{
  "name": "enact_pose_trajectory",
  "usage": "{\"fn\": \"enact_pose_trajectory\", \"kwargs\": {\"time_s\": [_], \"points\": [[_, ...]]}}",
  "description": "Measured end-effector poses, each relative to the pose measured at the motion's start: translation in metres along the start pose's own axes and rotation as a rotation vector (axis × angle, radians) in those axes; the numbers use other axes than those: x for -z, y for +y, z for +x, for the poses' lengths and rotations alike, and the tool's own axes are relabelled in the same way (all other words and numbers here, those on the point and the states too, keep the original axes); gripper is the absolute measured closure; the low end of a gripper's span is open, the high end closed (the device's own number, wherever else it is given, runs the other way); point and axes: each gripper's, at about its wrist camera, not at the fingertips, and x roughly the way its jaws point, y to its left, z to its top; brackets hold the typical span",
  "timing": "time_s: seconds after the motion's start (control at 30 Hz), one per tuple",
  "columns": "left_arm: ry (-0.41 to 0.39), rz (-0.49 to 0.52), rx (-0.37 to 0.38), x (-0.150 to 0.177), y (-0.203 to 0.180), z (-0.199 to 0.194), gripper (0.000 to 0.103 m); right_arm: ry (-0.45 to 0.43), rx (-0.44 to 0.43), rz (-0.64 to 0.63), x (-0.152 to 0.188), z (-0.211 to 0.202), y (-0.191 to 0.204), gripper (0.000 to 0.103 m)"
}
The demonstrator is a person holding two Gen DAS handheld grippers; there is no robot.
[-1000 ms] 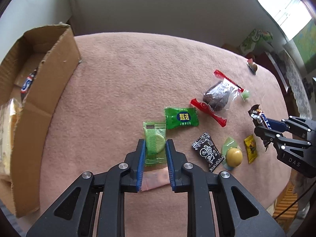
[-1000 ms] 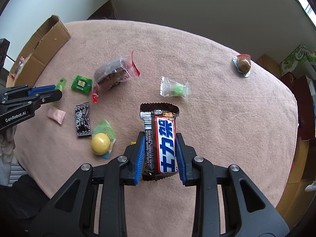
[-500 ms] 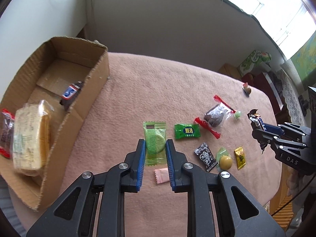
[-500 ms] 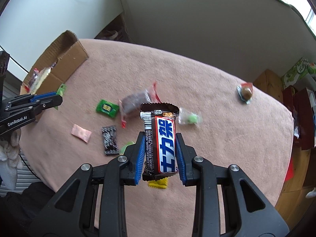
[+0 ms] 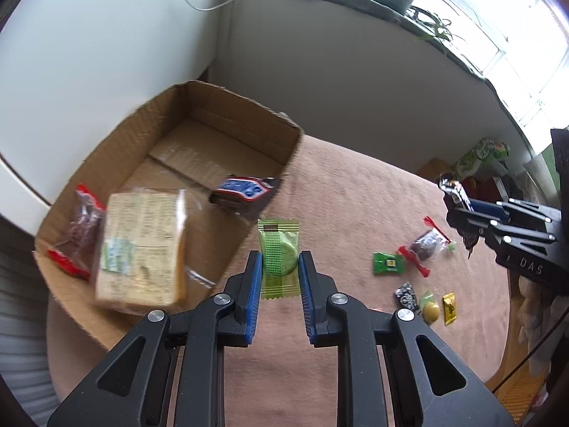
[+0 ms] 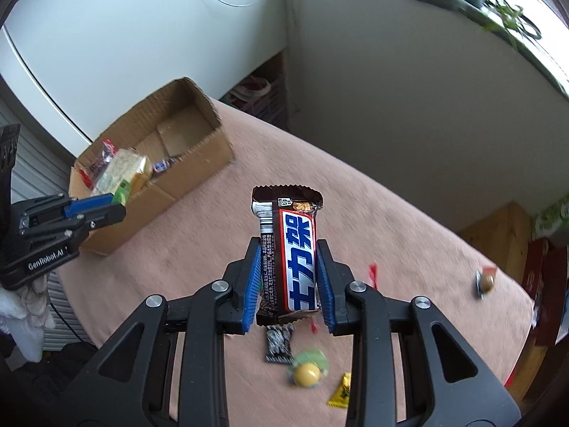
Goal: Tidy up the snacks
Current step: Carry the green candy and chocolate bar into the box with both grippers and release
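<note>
1. Above the near edge of the cardboard box (image 5: pixel 227 114), the left gripper (image 5: pixel 280 274) is clamping a green wrapped cookie (image 5: pixel 279 258) between its blue pads, upright and clear of the table.
2. Inside the box, a wrapped loaf of cake (image 5: pixel 142 245), a red-ended packet (image 5: pixel 80 231) and a blue chocolate bar (image 5: pixel 245 188) are lying.
3. Over the pink tablecloth (image 6: pixel 213 242), the right gripper (image 6: pixel 290 277) is squeezing a brown and blue chocolate bar (image 6: pixel 290 249), standing on end.
4. Further right, a green candy (image 5: pixel 388 262), a dark pastry packet (image 5: pixel 425 251), a black sachet (image 5: pixel 406 293), a yellow ball sweet (image 5: pixel 431 310) and a yellow sachet (image 5: pixel 449 307) are sitting loose on the cloth.
</note>
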Motion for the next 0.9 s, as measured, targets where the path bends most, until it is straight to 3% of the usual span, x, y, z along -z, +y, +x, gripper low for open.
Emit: {"fn": "enact_pose_trajectory", "kwargs": {"time_s": [0.33,0.9], "points": [[-0.024,-0.084,-0.047,-0.002,0.043,-0.013,0.084,-0.008,-0.043,-0.120,-0.059,0.023,0.053,0.073],[-0.038,-0.145,-0.096,-0.003,0.081,-0.022,0.084,0.021,-0.084,-0.208,-0.108,0.059,0.109,0.073]]}}
